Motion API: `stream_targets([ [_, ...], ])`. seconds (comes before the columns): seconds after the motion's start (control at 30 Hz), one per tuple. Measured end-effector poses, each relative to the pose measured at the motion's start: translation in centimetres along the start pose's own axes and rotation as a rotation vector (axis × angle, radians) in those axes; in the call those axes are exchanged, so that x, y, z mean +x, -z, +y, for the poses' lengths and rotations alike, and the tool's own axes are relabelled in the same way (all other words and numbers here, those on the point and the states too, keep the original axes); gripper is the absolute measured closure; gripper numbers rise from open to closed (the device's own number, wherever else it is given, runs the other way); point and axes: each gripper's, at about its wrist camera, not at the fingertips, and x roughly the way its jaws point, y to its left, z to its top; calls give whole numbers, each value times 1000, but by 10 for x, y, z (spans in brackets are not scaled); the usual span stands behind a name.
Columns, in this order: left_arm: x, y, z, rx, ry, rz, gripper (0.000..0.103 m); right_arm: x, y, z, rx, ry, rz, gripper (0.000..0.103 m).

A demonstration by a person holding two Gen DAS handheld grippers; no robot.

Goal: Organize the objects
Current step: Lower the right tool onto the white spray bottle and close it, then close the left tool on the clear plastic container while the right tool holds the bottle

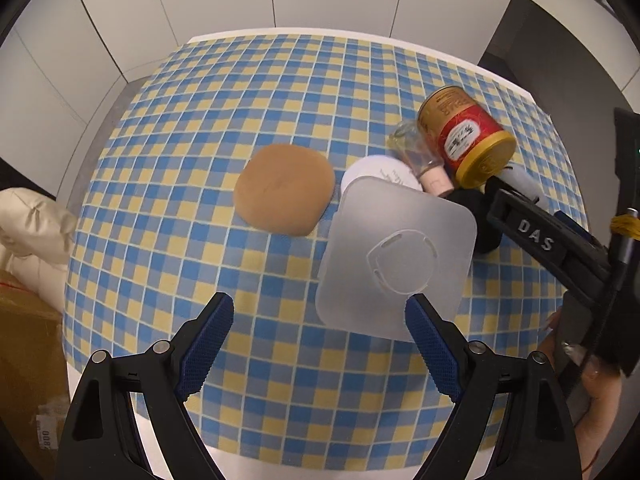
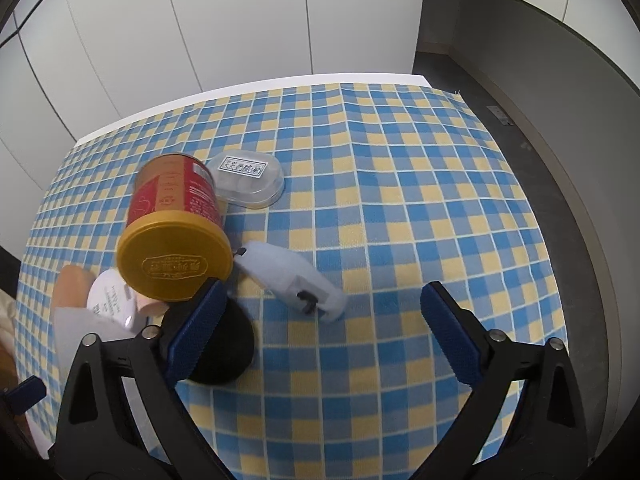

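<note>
Left wrist view, left to right: the left gripper, jaws wide apart and holding nothing, hangs over the checked table; a tan round pad lies above the gap at frame centre, well clear of both fingers; a frosted square lid lies just beyond the right finger, its lower edge passing behind that fingertip; a white disc, a clear small bottle and a tipped red-and-gold can cluster at upper right. Right wrist view, left to right: the can lies above the left finger of the right gripper, whose jaws stand apart and empty; a black round object sits partly behind that finger; a white plastic piece lies just above the gap; a clear oval box rests beside the can, toward upper centre.
</note>
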Motion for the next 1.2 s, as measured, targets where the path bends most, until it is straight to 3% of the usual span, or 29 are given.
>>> stream_targets([
  [0.13,0,-3,-5,8,-2,-6,15,6,-6,8,-14,11,-29,16],
  [0.17,1,-3,-7,9,0,-5,15,9,-8,11,-23,9,-31,30],
  [0.2,2,-4,-8,9,2,-5,15,10,-8,12,-35,-3,-28,37],
  [0.27,2,-4,-10,9,4,-9,15,10,-9,13,-57,29,-45,68],
  [0.33,3,-6,-13,9,10,-11,15,8,-9,12,-52,12,-53,84],
  [0.8,27,-16,-48,36,74,32,10,-9,11,-25,-23,-13,-15,84],
  [0.87,31,-16,-53,41,72,37,13,-11,12,-33,0,-29,-4,84],
  [0.93,35,-15,-60,63,60,35,28,-9,11,-39,-2,-25,-1,84],
  [1.03,44,-15,-76,104,2,30,38,-17,15,-38,-7,-34,4,84],
  [1.2,47,-13,-83,109,4,17,39,-35,24,-59,19,-43,4,84],
])
